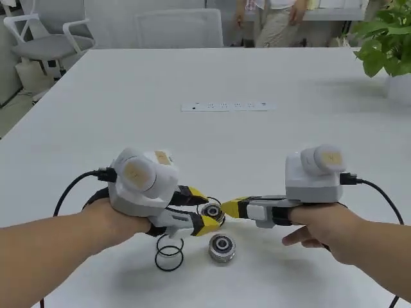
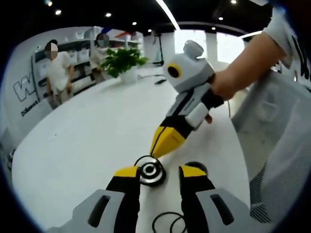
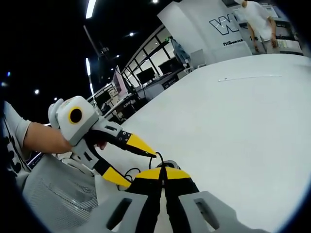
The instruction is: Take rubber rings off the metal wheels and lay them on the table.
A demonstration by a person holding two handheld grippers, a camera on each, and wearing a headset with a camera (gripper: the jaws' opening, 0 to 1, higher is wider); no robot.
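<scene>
Two metal wheels: one wheel (image 1: 212, 213) sits between the left gripper's (image 1: 210, 208) spread fingers, and the other wheel (image 1: 221, 248) lies just beside its lower finger. Three rubber rings: two loose rings (image 1: 168, 254) overlap under the left fingers, and a third ring (image 2: 141, 158) loops from the first wheel up to the right gripper's (image 1: 225, 208) closed fingertips.

One metal wheel (image 1: 212, 213), a silver disc with a dark hub, is positioned between the spread jaws of the left gripper (image 2: 160, 171). Its thin black rubber ring (image 2: 144, 158) is drawn partly off the rim and is pinched at the closed tip of the right gripper (image 3: 163, 173). A second metal wheel (image 1: 221, 248) is laid flat on the desk (image 1: 257, 77) just nearer the person, and two loose rubber rings (image 1: 169, 251), overlapped, are laid flat just to its left.
</scene>
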